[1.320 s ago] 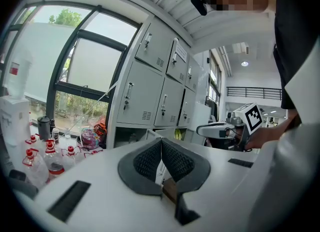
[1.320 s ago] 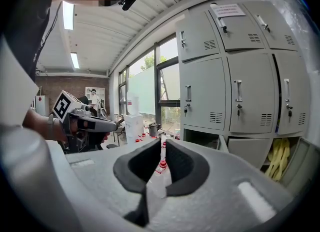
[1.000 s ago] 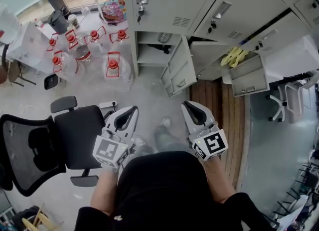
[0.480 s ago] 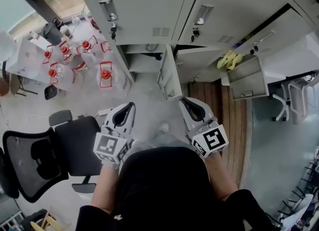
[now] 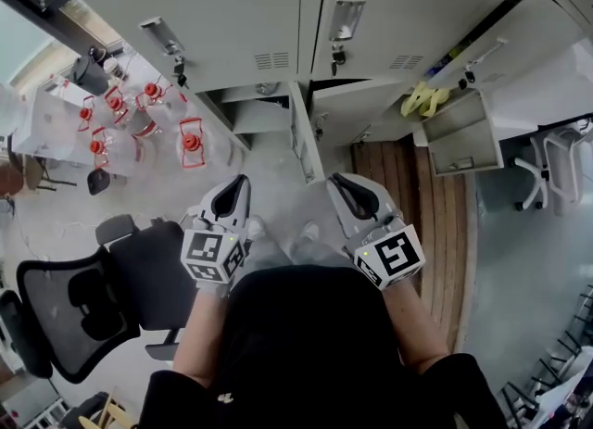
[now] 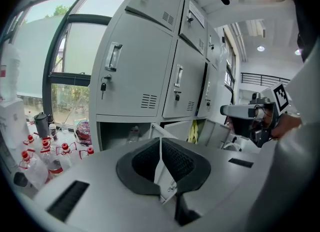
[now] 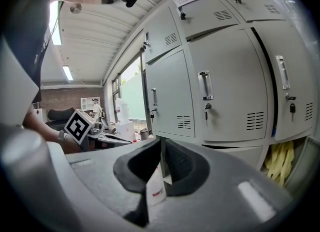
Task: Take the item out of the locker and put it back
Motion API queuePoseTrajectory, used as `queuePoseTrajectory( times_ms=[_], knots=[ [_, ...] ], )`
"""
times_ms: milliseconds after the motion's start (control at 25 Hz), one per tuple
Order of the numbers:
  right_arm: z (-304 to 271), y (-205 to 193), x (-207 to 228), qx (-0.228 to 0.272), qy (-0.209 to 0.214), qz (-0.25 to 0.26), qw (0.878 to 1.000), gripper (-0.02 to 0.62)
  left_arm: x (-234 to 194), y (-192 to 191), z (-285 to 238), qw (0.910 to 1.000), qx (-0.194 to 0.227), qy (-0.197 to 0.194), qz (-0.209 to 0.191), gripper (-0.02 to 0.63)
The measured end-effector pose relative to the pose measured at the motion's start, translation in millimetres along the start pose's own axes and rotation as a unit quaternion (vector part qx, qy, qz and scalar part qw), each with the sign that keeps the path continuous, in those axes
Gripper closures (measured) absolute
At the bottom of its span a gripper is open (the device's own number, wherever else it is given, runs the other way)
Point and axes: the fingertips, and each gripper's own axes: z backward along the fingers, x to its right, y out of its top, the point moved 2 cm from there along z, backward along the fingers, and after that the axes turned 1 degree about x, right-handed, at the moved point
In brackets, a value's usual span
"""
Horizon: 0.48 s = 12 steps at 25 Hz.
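Note:
A grey bank of lockers (image 5: 278,10) fills the far side. One low compartment (image 5: 248,114) stands open with its door (image 5: 301,145) swung toward me. Inside is a clear bottle (image 5: 267,89), also seen in the left gripper view as the bottle (image 6: 132,134). My left gripper (image 5: 239,182) is shut and empty, short of that compartment and level with the door's edge. My right gripper (image 5: 335,180) is shut too, just right of the door. In their own views the left gripper (image 6: 160,141) and the right gripper (image 7: 161,143) show pads that meet with nothing held.
A second open compartment to the right holds a yellow item (image 5: 422,100) behind its door (image 5: 459,131). Water jugs with red caps (image 5: 190,140) stand on the floor at the left. A black office chair (image 5: 111,288) is at my near left, another chair (image 5: 556,163) at the right.
I have come closer to the lockers, which now fill more of the head view. Both grippers have moved forward with me and stay shut.

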Motion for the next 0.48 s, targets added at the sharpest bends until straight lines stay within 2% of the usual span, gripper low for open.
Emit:
queuePoseTrajectory(
  times_ms=[240,480],
  knots=[
    [-11,-2,4,-0.011,-0.031,-0.010,0.999,0.571,-21,-16,-37,0.9993,-0.035,-0.012,0.003,0.565],
    [-27,-5,3,-0.025,-0.077,-0.023,0.996,0.571,-45,-27,-72,0.9971,-0.061,-0.044,0.008,0.546]
  ],
)
